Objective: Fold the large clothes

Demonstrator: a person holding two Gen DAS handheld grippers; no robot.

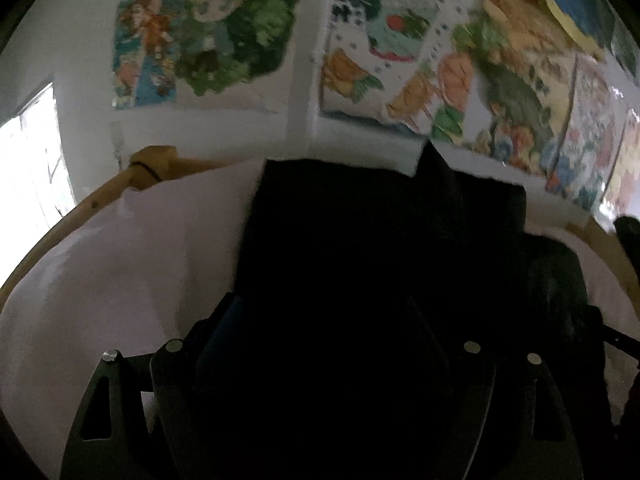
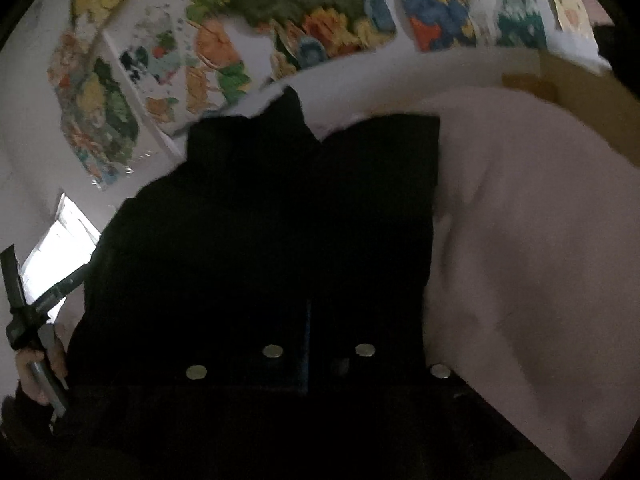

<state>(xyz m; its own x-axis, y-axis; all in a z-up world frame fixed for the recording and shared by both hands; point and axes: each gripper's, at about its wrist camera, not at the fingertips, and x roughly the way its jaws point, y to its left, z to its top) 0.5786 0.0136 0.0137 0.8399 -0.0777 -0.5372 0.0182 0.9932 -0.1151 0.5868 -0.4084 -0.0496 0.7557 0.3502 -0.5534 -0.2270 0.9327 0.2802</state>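
Room: white wall (image 1: 224,128) hung with bright posters (image 1: 208,28); window (image 1: 28,160) at 9 o'clock in the left view.
Surface: pale sheet (image 2: 540,240) on a wood-framed bed (image 1: 152,164).
Garment (image 2: 280,220): black, laid flat at centre, upper edge at 12 o'clock, partly folded by the look of it.
Left gripper (image 1: 320,312): jaws spread wide over the garment; whether cloth lies between them cannot be told in the dark.
Right gripper (image 2: 310,328): jaws clenched; cloth between them cannot be confirmed.
Risk 1: the left jaws close on several layers, dragging the fold askew.
Risk 2: the right jaws hold nothing, so one side stays behind.
Risk 3: black on black hides the edges; corners misalign.
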